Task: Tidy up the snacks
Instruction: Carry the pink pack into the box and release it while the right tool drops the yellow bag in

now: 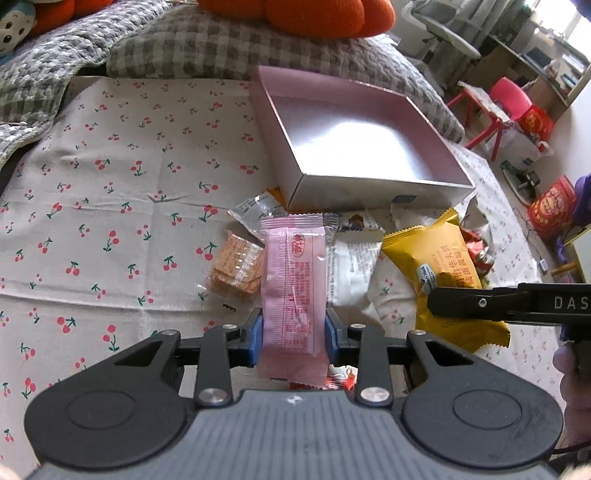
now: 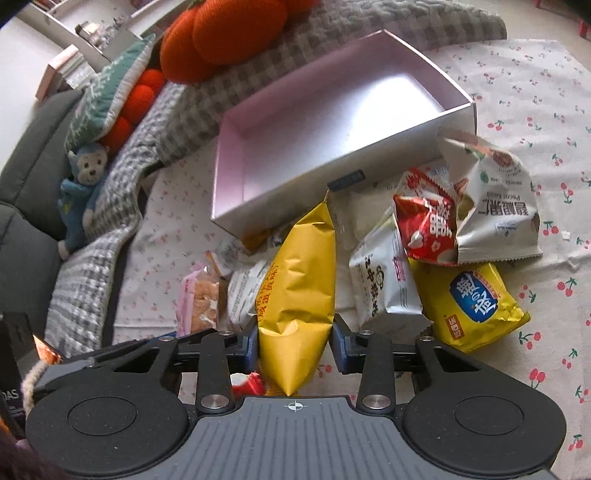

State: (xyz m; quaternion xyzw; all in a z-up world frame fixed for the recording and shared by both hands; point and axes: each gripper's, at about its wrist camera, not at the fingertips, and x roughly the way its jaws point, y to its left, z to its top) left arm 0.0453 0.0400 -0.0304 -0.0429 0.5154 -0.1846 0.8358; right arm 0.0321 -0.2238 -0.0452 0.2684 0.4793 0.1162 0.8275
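Observation:
My left gripper [image 1: 294, 332] is shut on a pink snack packet [image 1: 293, 280] and holds it upright above the snack pile. My right gripper [image 2: 294, 343] is shut on a yellow snack bag [image 2: 297, 291]; the same bag [image 1: 443, 266] and the right gripper's finger [image 1: 480, 302] show at the right of the left wrist view. An empty pink box [image 1: 354, 144] stands open just beyond the pile, and it also shows in the right wrist view [image 2: 332, 129]. A waffle cracker pack [image 1: 236, 267] lies left of the pink packet.
Loose snacks lie in front of the box: a white bag [image 2: 384, 280], a red bag [image 2: 424, 225], a white nut bag [image 2: 491, 199], a yellow-blue bag [image 2: 469, 302]. A cherry-print cloth [image 1: 110, 184] covers the surface. Checked blankets [image 1: 207, 48] and orange cushions [image 2: 229, 33] lie behind.

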